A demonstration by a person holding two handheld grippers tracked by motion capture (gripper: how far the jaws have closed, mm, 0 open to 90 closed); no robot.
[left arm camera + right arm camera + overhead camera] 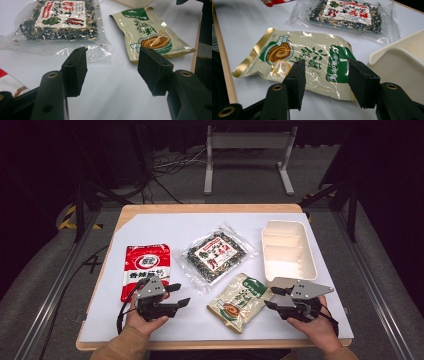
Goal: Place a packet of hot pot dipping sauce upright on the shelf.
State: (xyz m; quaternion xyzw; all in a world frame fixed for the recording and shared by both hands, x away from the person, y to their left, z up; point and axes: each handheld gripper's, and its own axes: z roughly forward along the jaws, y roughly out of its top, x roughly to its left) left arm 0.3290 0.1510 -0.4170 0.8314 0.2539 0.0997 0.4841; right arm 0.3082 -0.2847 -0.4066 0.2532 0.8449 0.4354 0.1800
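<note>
We see the table [165, 222] with its white sheet, everything laid out ahead of both grippers.

White tray [289, 250]: three compartments, just ahead of the right gripper [272, 297]; in the right gripper view its rim [397, 53] sits right beside the right-hand jaw.

Clear bag of dried mix [217, 255]: ahead of and between the two grippers, well past the jaws of both. In the left gripper view it [60, 20] lies ahead-left of the jaws.

Red packet [146, 270]: just ahead of the left gripper [180, 295], which partly overlaps it in the high view. A corner of it [7, 81] shows left of the jaws in the left gripper view.

Beige-green sauce pouch [241, 301]: flat on the sheet between the grippers, nearest the right one. In the right gripper view it [299, 60] lies directly beyond the jaw tips; we can't tell if the pads touch it. From the left gripper it [150, 35] is ahead-right.

Left gripper: jaws spread, nothing between them, bare sheet under them.

Right gripper: jaws spread, aimed at the pouch, not clamped on it.
</note>
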